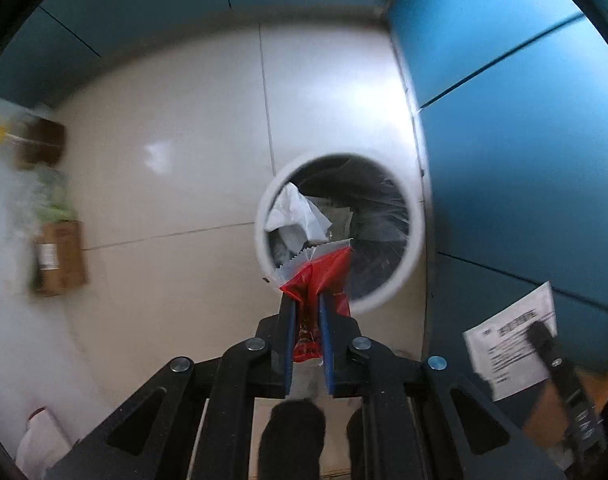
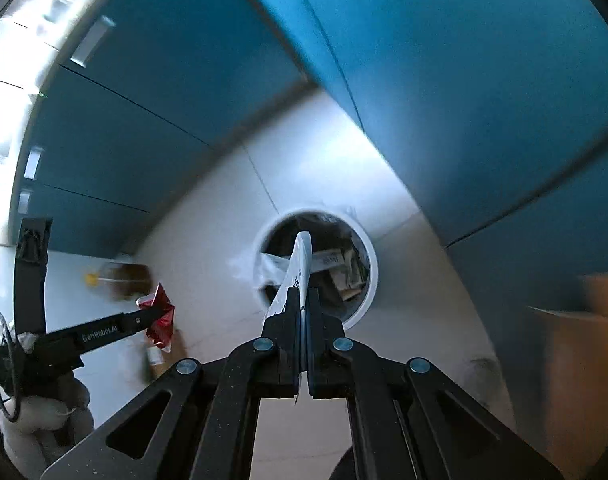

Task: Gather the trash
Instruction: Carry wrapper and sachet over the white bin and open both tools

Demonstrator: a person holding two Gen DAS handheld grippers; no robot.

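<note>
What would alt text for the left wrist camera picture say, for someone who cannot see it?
Seen from above, the left gripper pinches a red snack wrapper over a round white trash bin that already holds crumpled paper. The bin stands on a pale tiled floor beside blue cabinets. At the lower right, the right gripper holds a printed white paper.

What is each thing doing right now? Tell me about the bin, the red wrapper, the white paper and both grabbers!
Bin: upright, lidless, trash inside.
Red wrapper: pinched, hanging above the bin's near rim.
White paper: pinched, above the bin.
Left gripper: shut on the red wrapper.
Right gripper: shut on the white paper.
</note>
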